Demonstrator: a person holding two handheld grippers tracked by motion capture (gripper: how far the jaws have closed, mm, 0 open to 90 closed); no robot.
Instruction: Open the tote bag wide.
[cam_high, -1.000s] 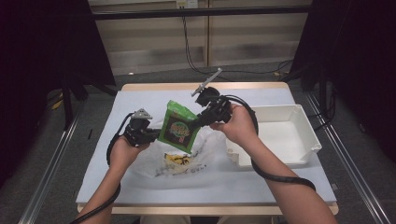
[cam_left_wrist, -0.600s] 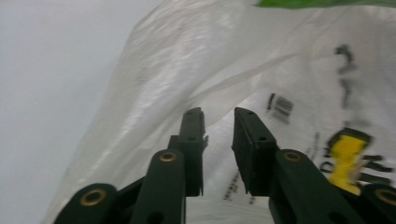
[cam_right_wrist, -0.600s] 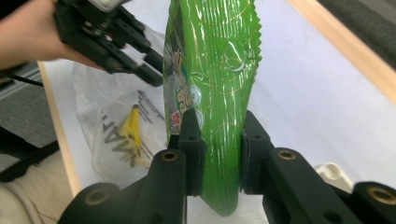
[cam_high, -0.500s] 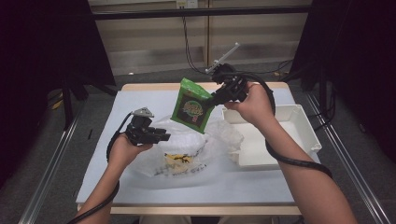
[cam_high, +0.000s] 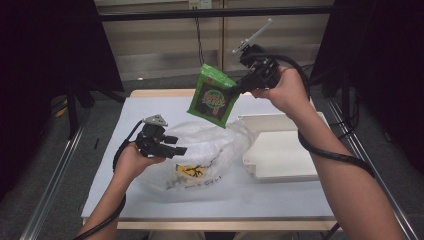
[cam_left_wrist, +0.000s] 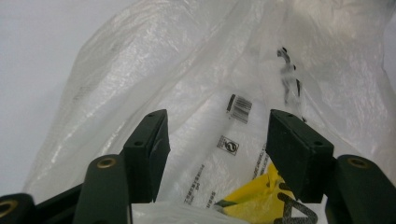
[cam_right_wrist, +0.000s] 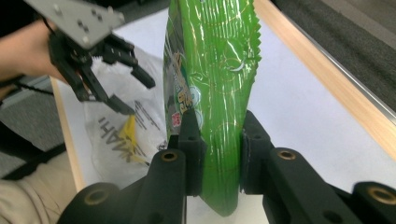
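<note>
Green pouch (cam_high: 214, 96) held up in the air over the far half of the table (cam_high: 125, 115), above the mouth of the bag (cam_high: 200, 150), hanging tilted from the right gripper (cam_high: 239, 89). Right gripper pinching the pouch, 2 pads pressed on its 2 faces just below mid-height, seen close in the right gripper view as pouch (cam_right_wrist: 210, 70) squeezed between the black jaws. Left gripper (cam_high: 175, 145) low over the bag, jaws just been opening, now spread with nothing pinched; in the left gripper view bare film of the bag (cam_left_wrist: 196, 70) between the pads (cam_left_wrist: 149, 144), not gripped. White tray (cam_high: 280, 150) to the right of the bag, just beside it, apparently empty. Judged by looks: pouch light, a foil snack pack with air inside, glossy and so likely slippery, faces yielding under the pads, contents probably brittle, so a firm squeeze at the belly risks crushing. Better hold likely at the flat crimped seam along the serrated top edge (cam_right_wrist: 252, 42), stiff and thin, less prone to sliding. Bag thin, limp, crinkly, likely to cling and collapse; best taken at its rim with a pinch on 1 layer. Yellow print (cam_high: 192, 171) visible through the film, whether on it or inside not clear.
</note>
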